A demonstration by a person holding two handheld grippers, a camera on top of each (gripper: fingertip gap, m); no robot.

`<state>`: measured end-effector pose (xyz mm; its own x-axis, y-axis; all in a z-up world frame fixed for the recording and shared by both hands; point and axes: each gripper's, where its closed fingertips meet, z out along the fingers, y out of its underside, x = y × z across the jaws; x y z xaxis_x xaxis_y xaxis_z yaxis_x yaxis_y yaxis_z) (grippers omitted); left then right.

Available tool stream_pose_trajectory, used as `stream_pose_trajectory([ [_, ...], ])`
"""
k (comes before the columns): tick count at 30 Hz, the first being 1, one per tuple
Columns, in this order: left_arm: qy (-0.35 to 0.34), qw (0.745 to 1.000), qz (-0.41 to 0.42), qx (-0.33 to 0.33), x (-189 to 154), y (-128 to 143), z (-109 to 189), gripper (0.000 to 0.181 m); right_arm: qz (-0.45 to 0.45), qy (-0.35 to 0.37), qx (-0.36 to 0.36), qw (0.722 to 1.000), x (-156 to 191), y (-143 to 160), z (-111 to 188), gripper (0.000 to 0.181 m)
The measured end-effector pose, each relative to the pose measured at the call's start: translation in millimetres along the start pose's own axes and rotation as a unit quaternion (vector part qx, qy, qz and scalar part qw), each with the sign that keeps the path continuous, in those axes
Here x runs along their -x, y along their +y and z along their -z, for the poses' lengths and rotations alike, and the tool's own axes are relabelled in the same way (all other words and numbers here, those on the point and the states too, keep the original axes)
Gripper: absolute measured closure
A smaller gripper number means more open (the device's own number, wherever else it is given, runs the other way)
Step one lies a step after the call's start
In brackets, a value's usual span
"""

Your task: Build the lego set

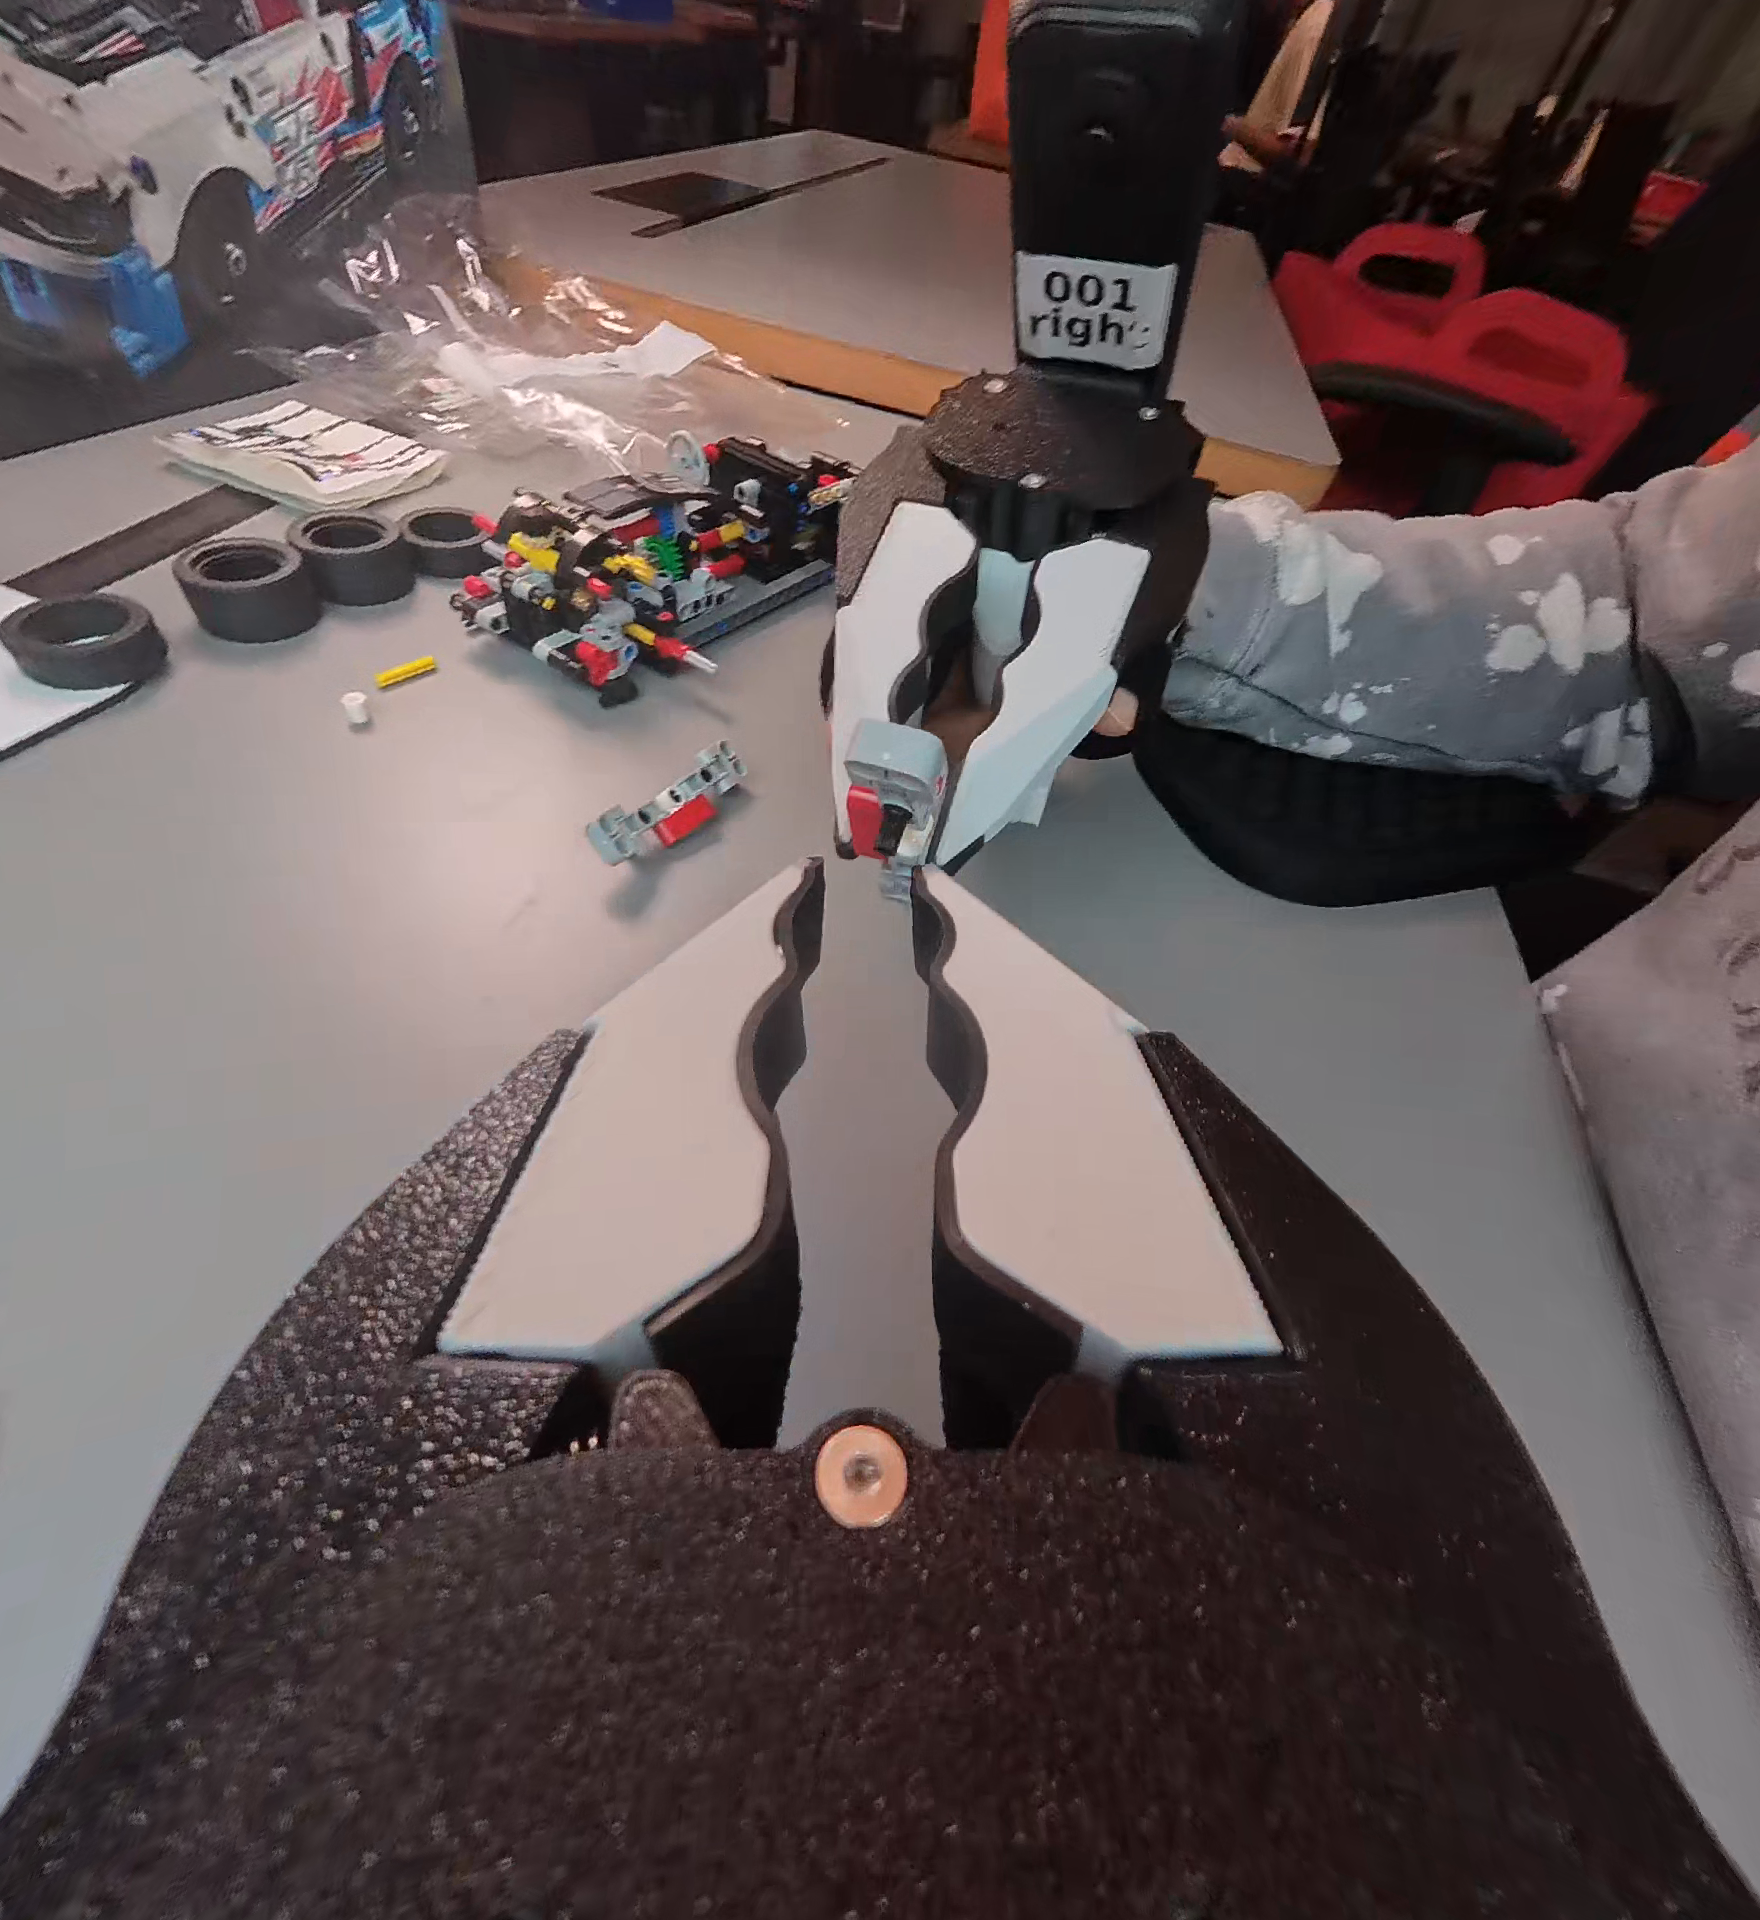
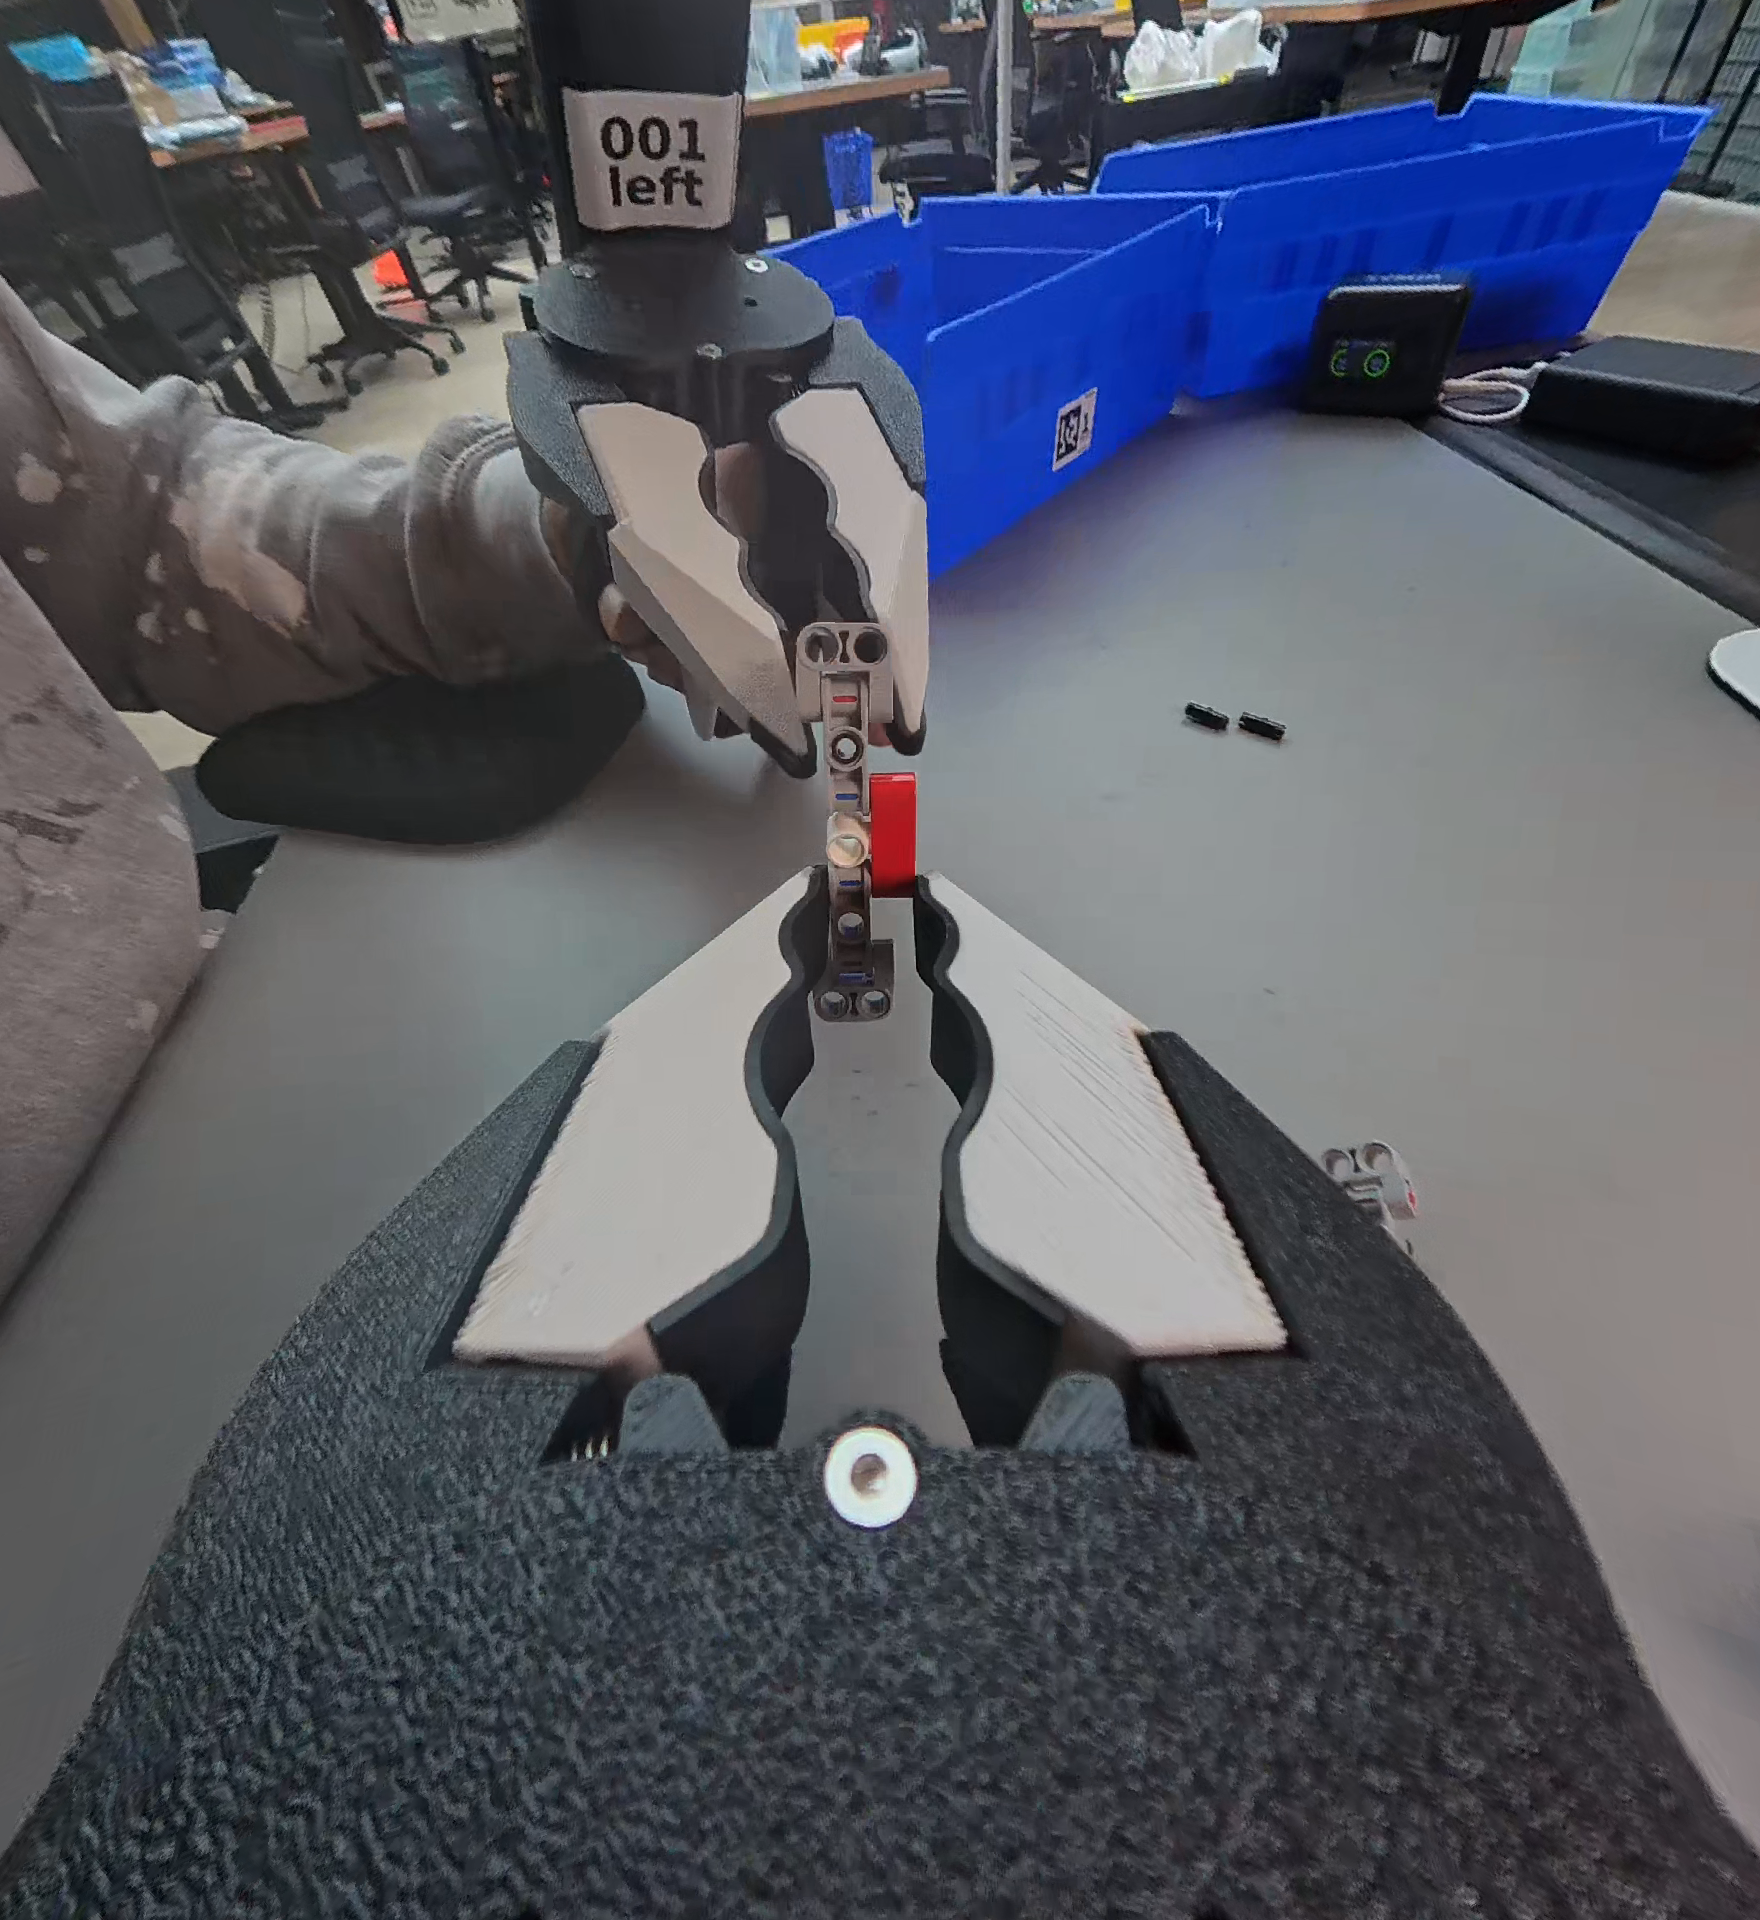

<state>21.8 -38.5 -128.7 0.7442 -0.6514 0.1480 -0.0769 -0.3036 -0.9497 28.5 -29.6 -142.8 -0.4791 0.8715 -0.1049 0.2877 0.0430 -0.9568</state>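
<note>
A small sub-assembly, a grey beam with a red piece (image 2: 892,831), hangs above the grey table (image 2: 1271,935). My right gripper (image 2: 868,881) is shut on its near end; it also shows in the left wrist view (image 1: 897,854), holding the sub-assembly (image 1: 891,774) upright. My left gripper (image 1: 868,875) faces it with jaws a narrow gap apart and table showing between them. The beam's lower end touches its right fingertip (image 1: 926,885). In the right wrist view the left gripper (image 2: 855,750) sits at the beam's far end. The car chassis (image 1: 647,561) lies farther back.
A second grey-and-red sub-assembly (image 1: 668,816), a yellow axle (image 1: 406,672), a white piece (image 1: 356,710) and several tyres (image 1: 252,587) lie left of the grippers. Sticker sheet (image 1: 304,457) and plastic bags (image 1: 543,364) behind. Blue bins (image 2: 1063,343), two black pins (image 2: 1234,720), black device (image 2: 1390,343). Only a small space, under 4 cm, lies between the two pairs of fingers.
</note>
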Motion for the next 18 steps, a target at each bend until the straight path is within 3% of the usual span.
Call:
stream_pose_trajectory([
  [1,0.013,1.0,0.006,-0.007,-5.0,-3.5,-0.8,0.167,-0.007,-0.01,-0.01,1.0,3.2,-3.5,0.0,0.168],
  [4,0.024,0.999,0.01,-0.022,-11.4,-11.4,-1.6,0.175,-0.019,-0.025,-0.017,0.999,7.9,-6.5,-0.1,0.168],
  [11,0.007,1.0,0.004,0.01,-9.0,-3.2,-3.4,0.178,-0.017,-0.018,0.006,1.0,6.9,1.6,-2.9,0.167],
  [15,0.02,1.0,-0.003,0.021,-14.2,0.0,-4.4,0.178,-0.003,-0.02,-0.022,1.0,11.9,-12.0,-0.7,0.156],
  [18,0.028,0.999,-0.013,0.031,-18.7,4.0,-7.0,0.178,0.014,-0.021,-0.009,1.0,16.0,-8.1,-3.0,0.167],
])
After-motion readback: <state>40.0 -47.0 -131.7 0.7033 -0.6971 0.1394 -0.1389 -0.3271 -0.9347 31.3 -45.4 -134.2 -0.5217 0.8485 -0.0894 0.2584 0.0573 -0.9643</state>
